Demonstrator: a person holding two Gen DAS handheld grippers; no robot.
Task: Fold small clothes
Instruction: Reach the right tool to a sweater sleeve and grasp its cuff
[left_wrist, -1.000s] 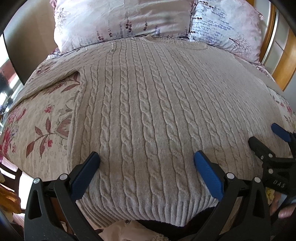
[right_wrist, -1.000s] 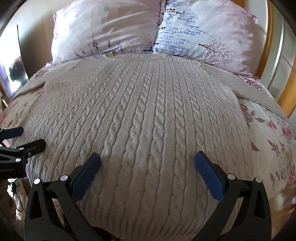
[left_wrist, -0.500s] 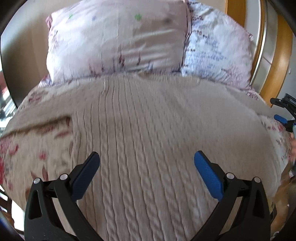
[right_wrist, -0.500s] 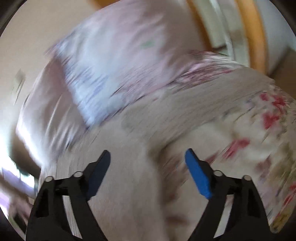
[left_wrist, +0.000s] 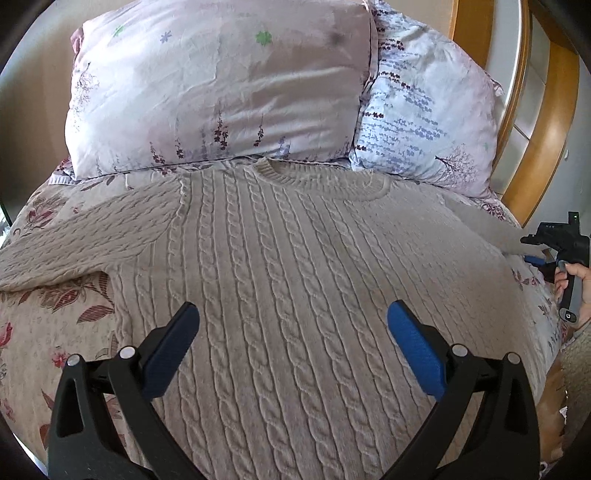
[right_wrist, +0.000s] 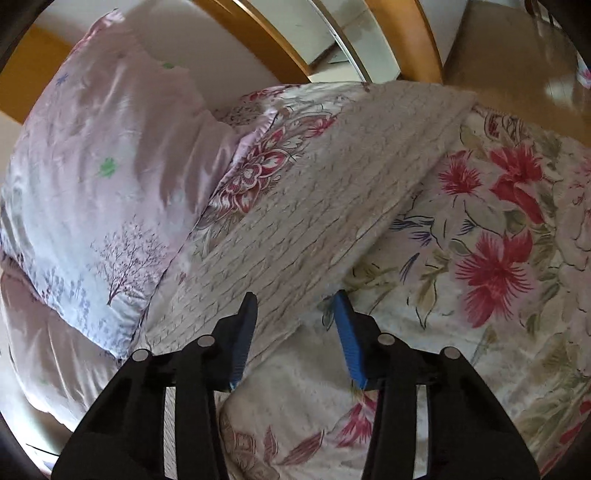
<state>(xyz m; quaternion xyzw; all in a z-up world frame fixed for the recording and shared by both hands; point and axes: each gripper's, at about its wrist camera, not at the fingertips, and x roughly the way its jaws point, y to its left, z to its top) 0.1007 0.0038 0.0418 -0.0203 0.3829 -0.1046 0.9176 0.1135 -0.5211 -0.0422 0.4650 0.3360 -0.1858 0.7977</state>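
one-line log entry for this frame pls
phase: sleeve approach | sweater: flat on bed, unfolded | left gripper: open above body | right gripper: open, straddling right sleeve, not clamped

The right tongs (left_wrist: 535, 254), seen at the edge of the left wrist view, carry small pale lettering on the top of the body, too small to read. A round button lower on the handle bears a mark like "G".
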